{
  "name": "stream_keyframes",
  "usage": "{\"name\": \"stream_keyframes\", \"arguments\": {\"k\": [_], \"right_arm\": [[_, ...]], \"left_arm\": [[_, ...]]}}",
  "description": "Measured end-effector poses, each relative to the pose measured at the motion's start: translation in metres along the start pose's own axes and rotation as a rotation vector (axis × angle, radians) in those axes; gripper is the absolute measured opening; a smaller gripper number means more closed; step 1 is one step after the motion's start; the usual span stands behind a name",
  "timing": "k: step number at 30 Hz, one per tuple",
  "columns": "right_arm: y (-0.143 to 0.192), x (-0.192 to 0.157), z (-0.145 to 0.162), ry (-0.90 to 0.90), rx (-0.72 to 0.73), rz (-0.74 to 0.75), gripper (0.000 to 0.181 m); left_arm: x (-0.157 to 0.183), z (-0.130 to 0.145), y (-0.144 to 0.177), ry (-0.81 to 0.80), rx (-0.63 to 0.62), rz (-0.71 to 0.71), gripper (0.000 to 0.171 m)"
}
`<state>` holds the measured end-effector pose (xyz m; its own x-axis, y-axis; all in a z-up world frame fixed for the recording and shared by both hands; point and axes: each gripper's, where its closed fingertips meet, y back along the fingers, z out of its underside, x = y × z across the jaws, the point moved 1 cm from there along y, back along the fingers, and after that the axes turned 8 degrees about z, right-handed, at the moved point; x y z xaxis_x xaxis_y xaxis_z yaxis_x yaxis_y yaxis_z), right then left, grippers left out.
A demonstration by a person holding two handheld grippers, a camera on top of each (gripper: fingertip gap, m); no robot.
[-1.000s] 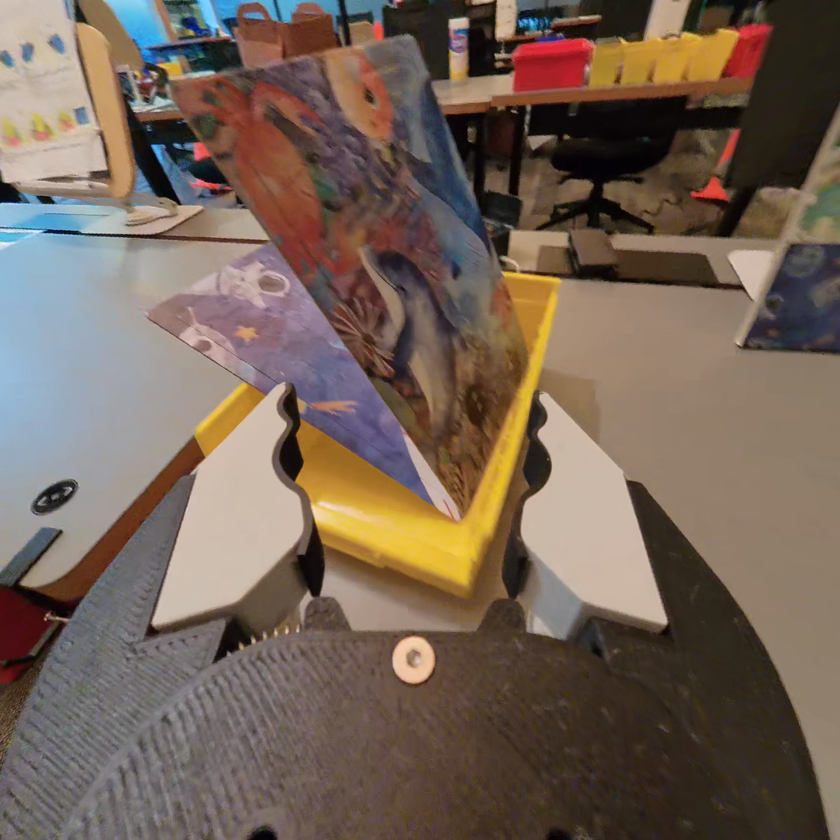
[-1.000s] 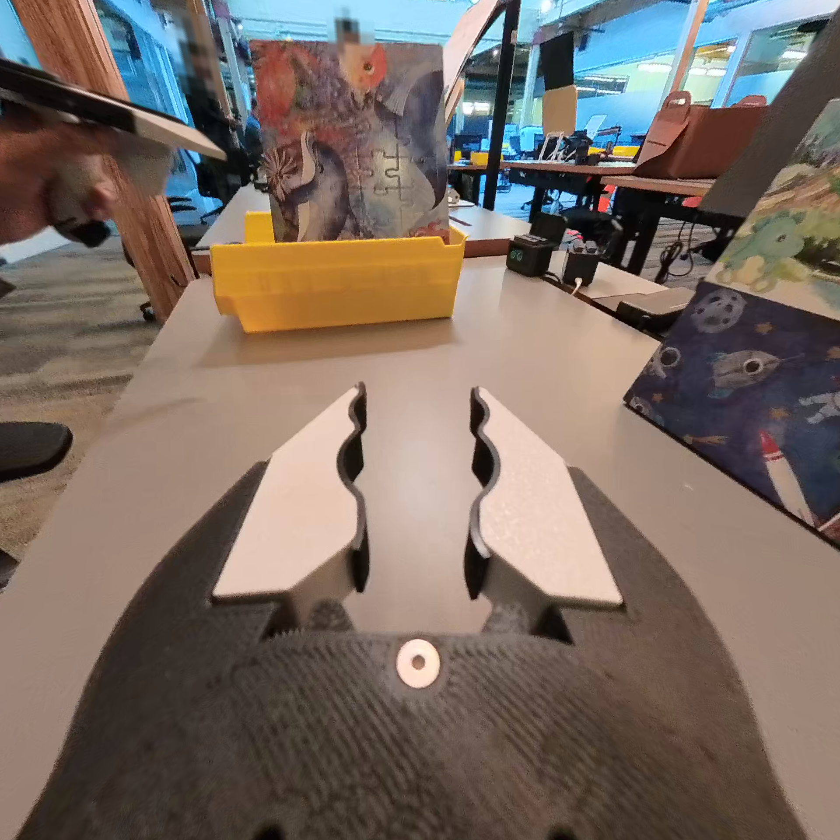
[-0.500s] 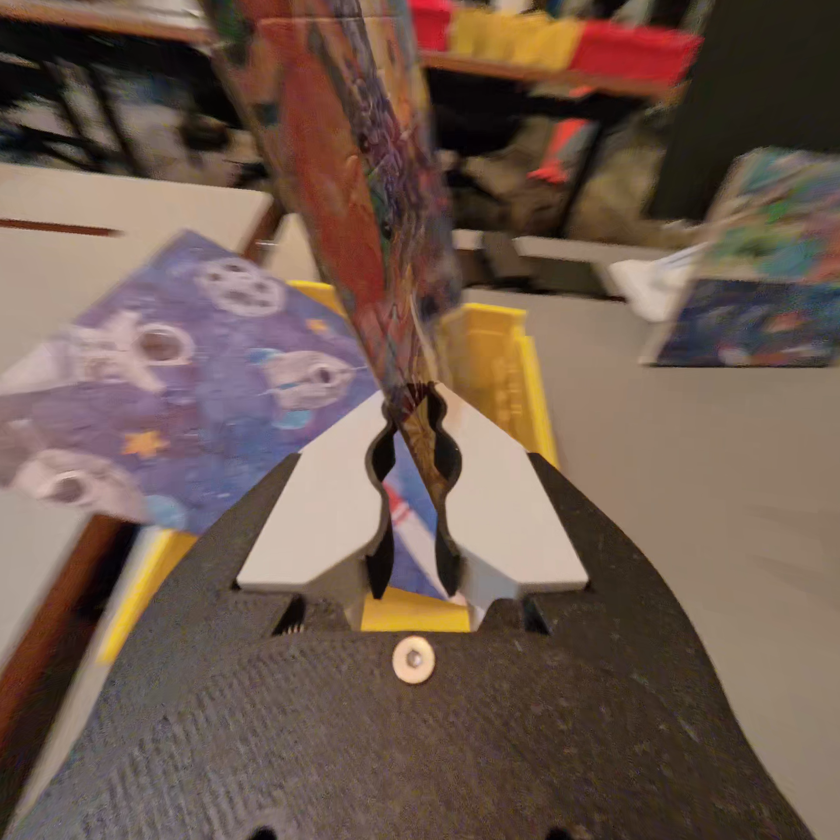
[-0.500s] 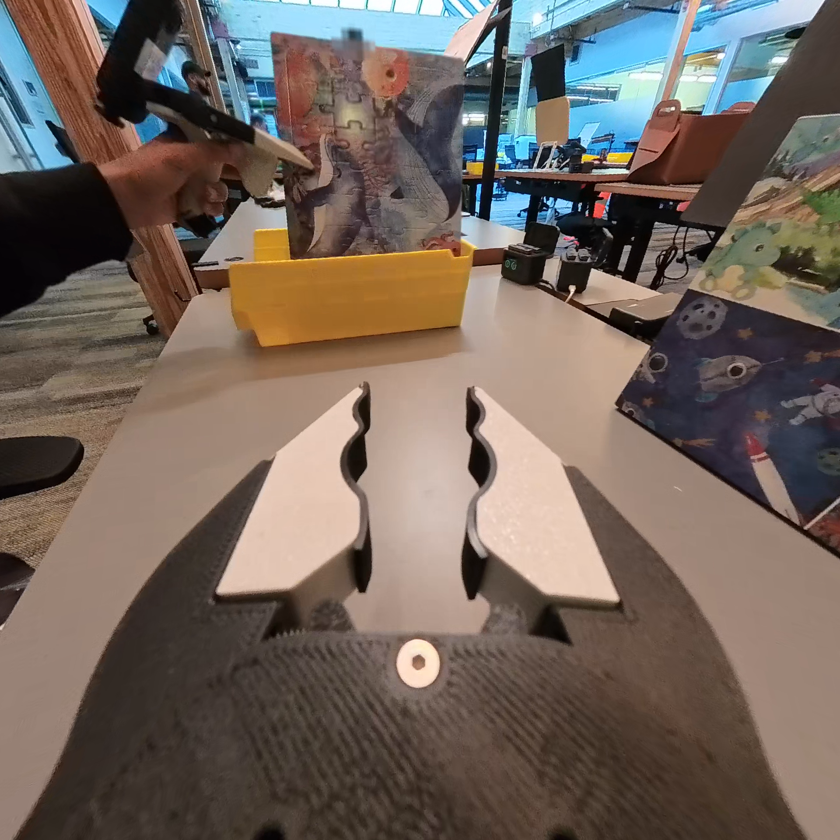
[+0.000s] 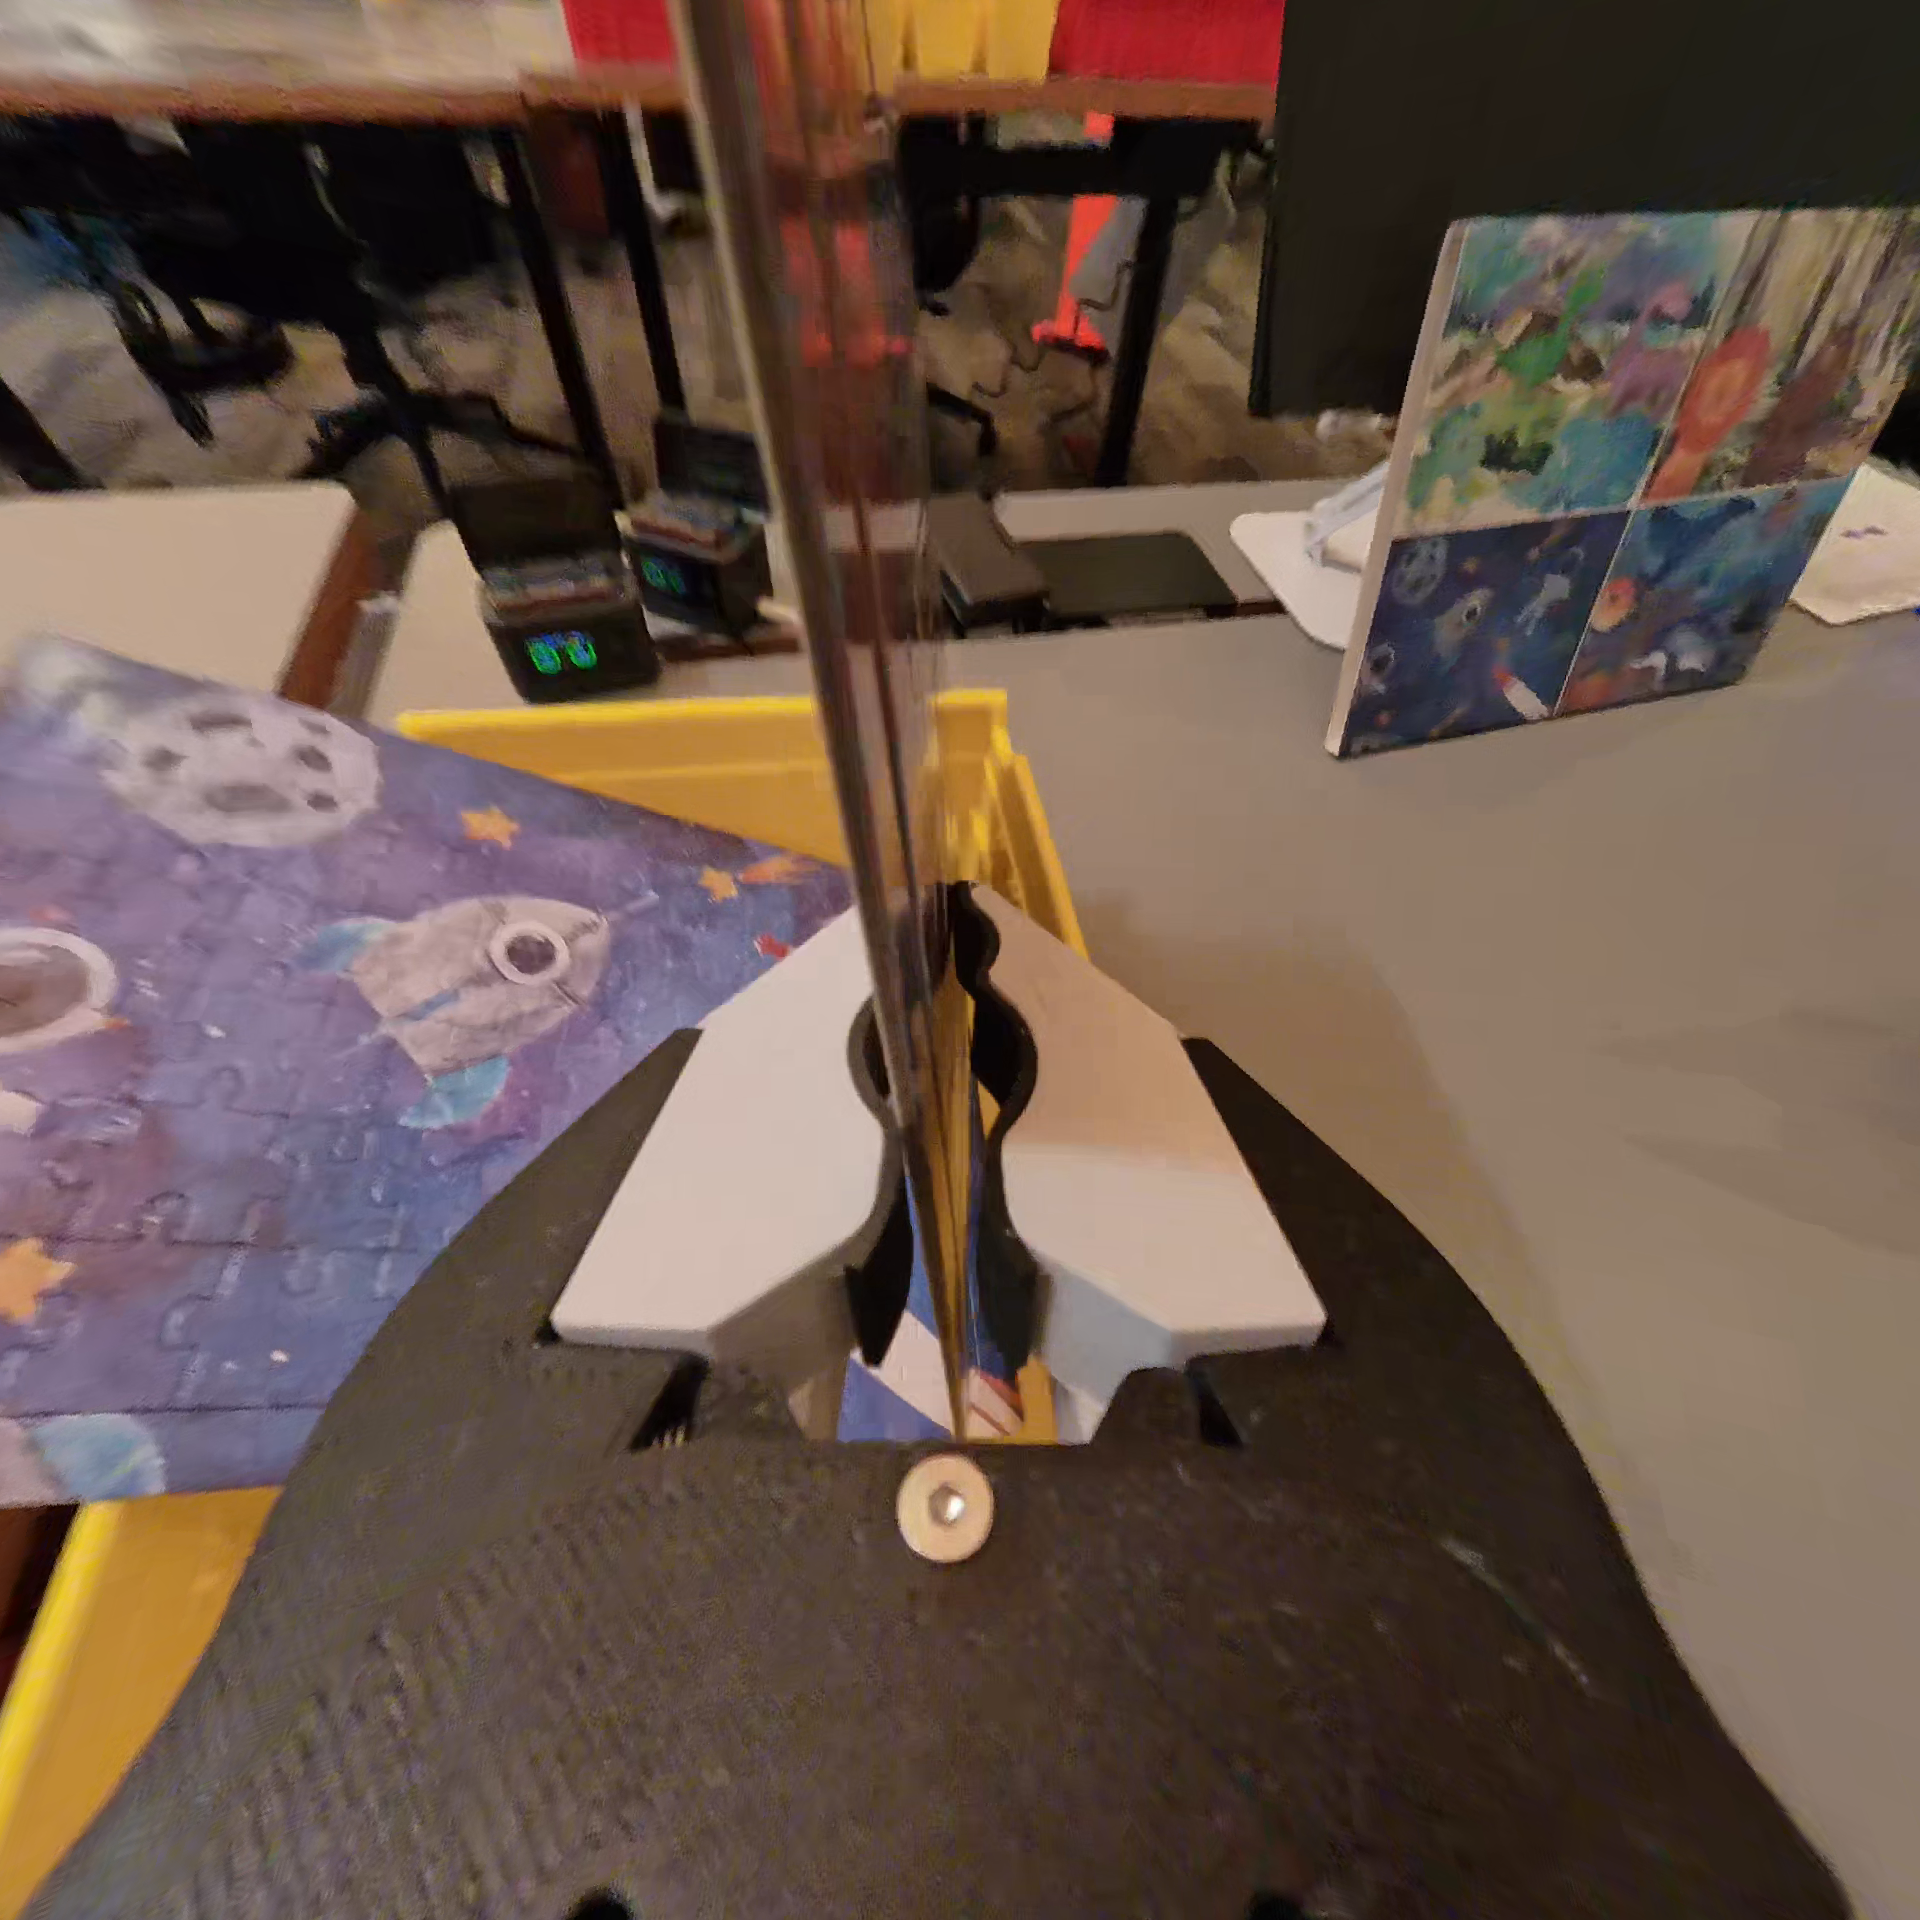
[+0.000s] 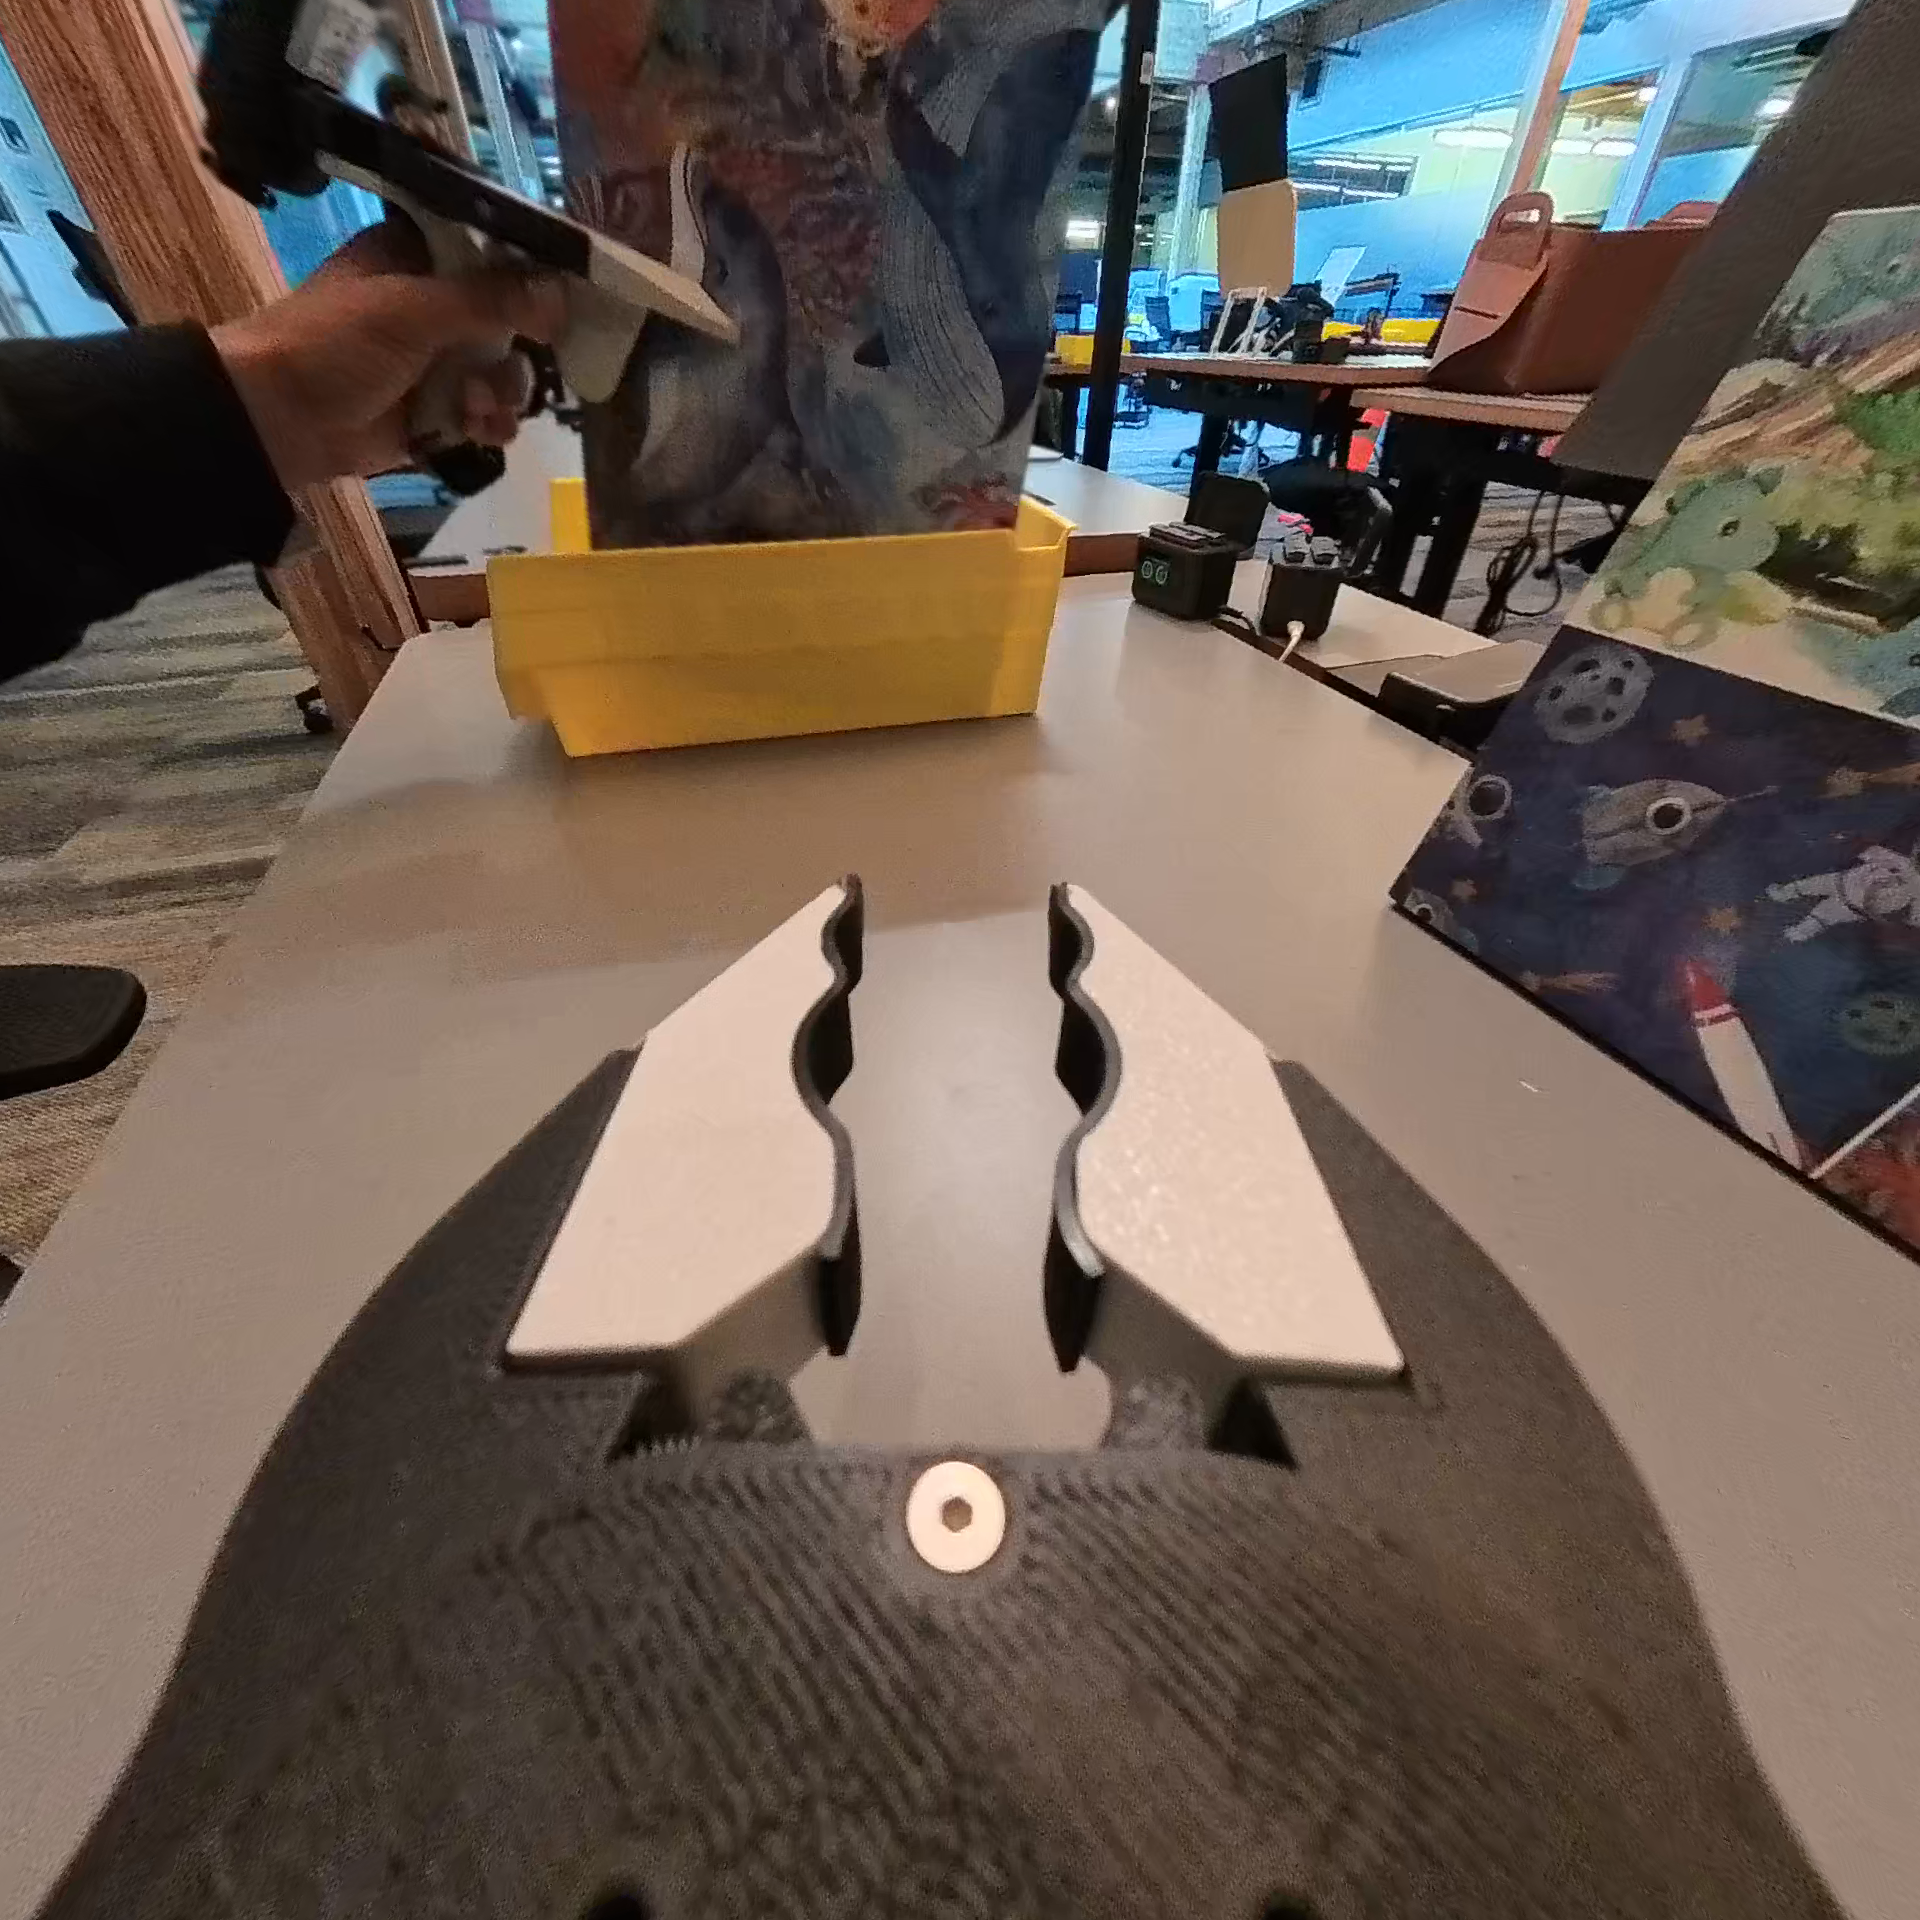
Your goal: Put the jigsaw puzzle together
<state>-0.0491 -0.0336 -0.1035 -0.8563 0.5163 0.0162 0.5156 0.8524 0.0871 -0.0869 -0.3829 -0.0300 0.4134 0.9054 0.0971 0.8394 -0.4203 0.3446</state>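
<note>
A whale-picture puzzle board [image 6: 831, 312] stands upright in the yellow bin [image 6: 769, 644]. In the left wrist view the board shows edge-on as a thin line [image 5: 831, 520]. My left gripper [image 5: 925, 914] is shut on the board's edge; it also shows in the right wrist view [image 6: 717, 322], held by a hand at the board's left side. A space-picture puzzle board [image 5: 312, 1039] lies tilted across the bin [image 5: 727, 748]. My right gripper [image 6: 954, 899] is open and empty, low over the grey table [image 6: 1143, 831], well short of the bin.
The puzzle box [image 5: 1621, 468], with several pictures on it, stands upright on the table's right side [image 6: 1714, 883]. Small black chargers with green lights [image 6: 1179, 566] sit behind the bin. A wooden post [image 6: 135, 208] and a black chair [image 6: 52, 1023] are off the table's left edge. About 35 cm separates my left fingertips from my right.
My left gripper went from open before the bin to shut on the whale board's edge. The board now stands higher and straighter. My right gripper moved slightly toward the bin, still open.
</note>
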Motion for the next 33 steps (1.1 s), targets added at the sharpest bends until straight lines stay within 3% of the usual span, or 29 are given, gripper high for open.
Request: {"name": "stream_keyframes", "arguments": {"k": [6, 9, 15, 17, 21, 23, 25, 27, 28, 30, 32, 33], "right_arm": [[0.000, 0.001, -0.001, -0.006, 0.003, -0.002, 0.034], [0.000, 0.000, -0.002, 0.001, 0.004, -0.004, 0.034], [0.012, 0.024, -0.016, -0.042, 0.066, 0.053, 0.033], [0.024, 0.036, -0.030, -0.102, 0.140, 0.047, 0.038], [0.061, 0.023, -0.071, -0.316, 0.388, -0.250, 0.064], [0.054, 0.024, -0.067, -0.383, 0.374, -0.259, 0.074], [0.035, 0.025, -0.049, -0.436, 0.294, -0.210, 0.100], [0.019, 0.024, -0.034, -0.535, 0.225, -0.203, 0.125], [0.017, 0.020, -0.033, -0.592, 0.221, -0.249, 0.127], [0.021, 0.012, -0.043, -0.696, 0.273, -0.379, 0.118], [0.035, 0.008, -0.055, -0.731, 0.341, -0.486, 0.076], [0.038, 0.017, -0.056, -0.746, 0.370, -0.455, 0.061]], "left_arm": [[0.014, -0.077, 0.061, -0.123, 0.181, -0.094, 0.000], [0.038, -0.113, 0.094, -0.186, 0.273, -0.093, 0.000], [0.118, -0.151, 0.111, -0.123, 0.521, 0.174, 0.000], [0.147, -0.145, 0.095, -0.043, 0.559, 0.308, 0.000], [0.196, -0.115, 0.043, -0.001, 0.558, 0.410, 0.000], [0.212, -0.102, 0.023, 0.012, 0.582, 0.424, 0.000], [0.227, -0.092, 0.006, 0.061, 0.613, 0.470, 0.000], [0.245, -0.083, -0.008, 0.168, 0.635, 0.595, 0.000], [0.254, -0.079, -0.016, 0.229, 0.641, 0.659, 0.000], [0.269, -0.068, -0.031, 0.340, 0.649, 0.743, 0.000], [0.281, -0.054, -0.047, 0.418, 0.641, 0.784, 0.000], [0.284, -0.049, -0.052, 0.454, 0.659, 0.792, 0.000]]}}
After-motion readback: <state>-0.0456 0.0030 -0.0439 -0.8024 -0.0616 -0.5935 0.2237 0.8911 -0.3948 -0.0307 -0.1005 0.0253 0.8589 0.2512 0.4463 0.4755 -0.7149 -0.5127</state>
